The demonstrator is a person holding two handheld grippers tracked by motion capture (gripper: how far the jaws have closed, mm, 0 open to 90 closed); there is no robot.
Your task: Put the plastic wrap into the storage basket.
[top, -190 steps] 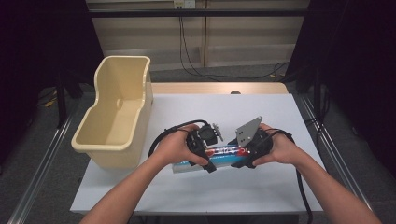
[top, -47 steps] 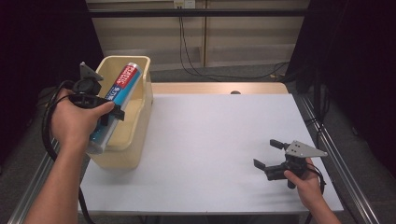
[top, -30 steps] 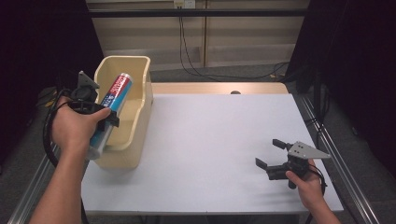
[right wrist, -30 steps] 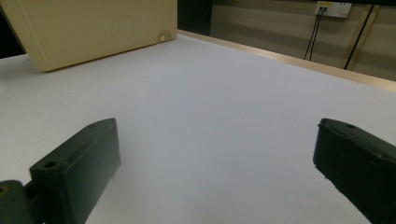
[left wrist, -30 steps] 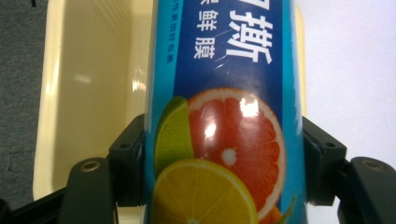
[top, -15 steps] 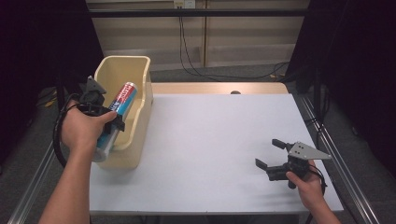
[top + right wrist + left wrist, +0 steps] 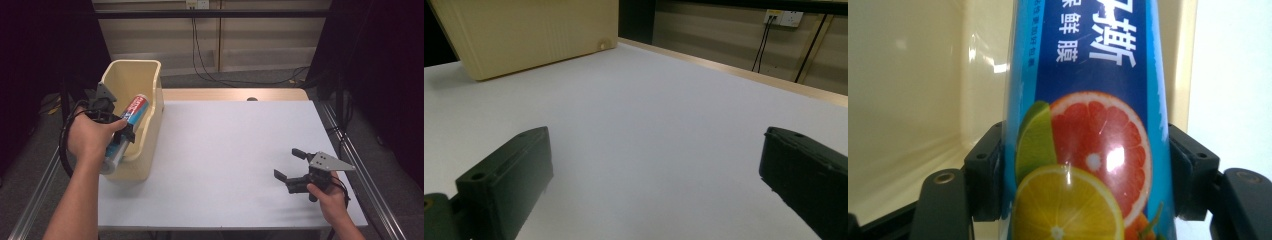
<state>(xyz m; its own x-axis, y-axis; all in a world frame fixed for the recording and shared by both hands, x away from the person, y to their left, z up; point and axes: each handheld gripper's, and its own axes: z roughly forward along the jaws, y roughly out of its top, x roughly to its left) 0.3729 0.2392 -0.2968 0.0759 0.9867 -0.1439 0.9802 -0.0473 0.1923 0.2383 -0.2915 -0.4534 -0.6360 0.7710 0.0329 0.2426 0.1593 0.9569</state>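
The blue roll (image 7: 124, 131) has come down since a moment ago, its top end now tipped inside the cream bin (image 7: 131, 82) at the frame's left. The left gripper (image 7: 116, 125) is clamped on it at mid-length, both pads pressed against the fruit-printed wrapper. Over at the lower right, the right gripper (image 7: 288, 164) sits low over the white table (image 7: 225, 145), jaws spread wide, nothing between them.

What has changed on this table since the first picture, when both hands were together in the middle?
The left tongs carried the cling-film roll from the table's middle over to the cream bin, still clamped on it, tilted over the rim. The right tongs let go and drew back to the right, open. The bin stayed put.
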